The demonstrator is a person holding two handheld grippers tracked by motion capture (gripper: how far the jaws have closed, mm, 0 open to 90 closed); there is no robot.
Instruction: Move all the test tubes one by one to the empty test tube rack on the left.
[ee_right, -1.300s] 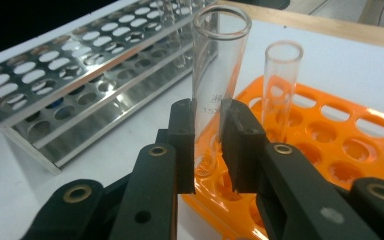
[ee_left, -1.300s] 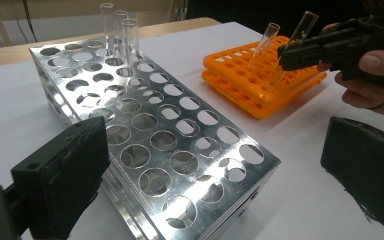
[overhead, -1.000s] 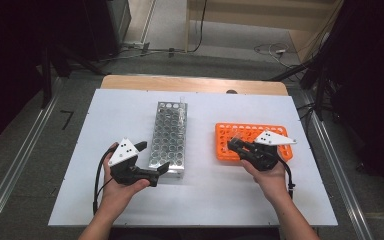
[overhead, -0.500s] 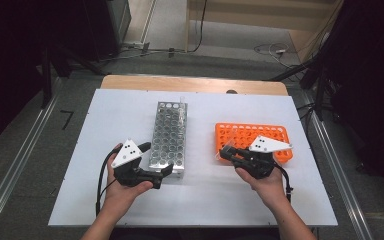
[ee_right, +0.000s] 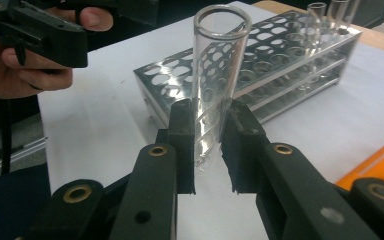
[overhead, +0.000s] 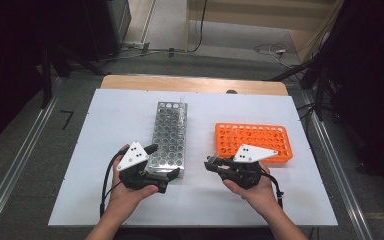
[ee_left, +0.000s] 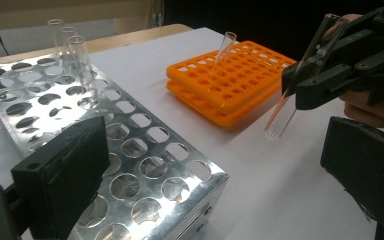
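Right claw [ee_right: 207, 145]: mine, clamped on a clear test tube [ee_right: 214, 75], held above the desk [overhead: 105, 125].
Left claw [ee_left: 220, 165]: jaws apart, at the metal rack's [overhead: 169, 134] near end.
Orange rack [overhead: 252, 141]: at 1 o'clock from my right claw.

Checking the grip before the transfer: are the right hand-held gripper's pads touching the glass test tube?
Touching. The right gripper view shows both black pads pressed against the test tube, which stands upright between them with no gap.

White table [overhead: 105, 130]: steel rack [overhead: 169, 135], orange rack [overhead: 252, 141].
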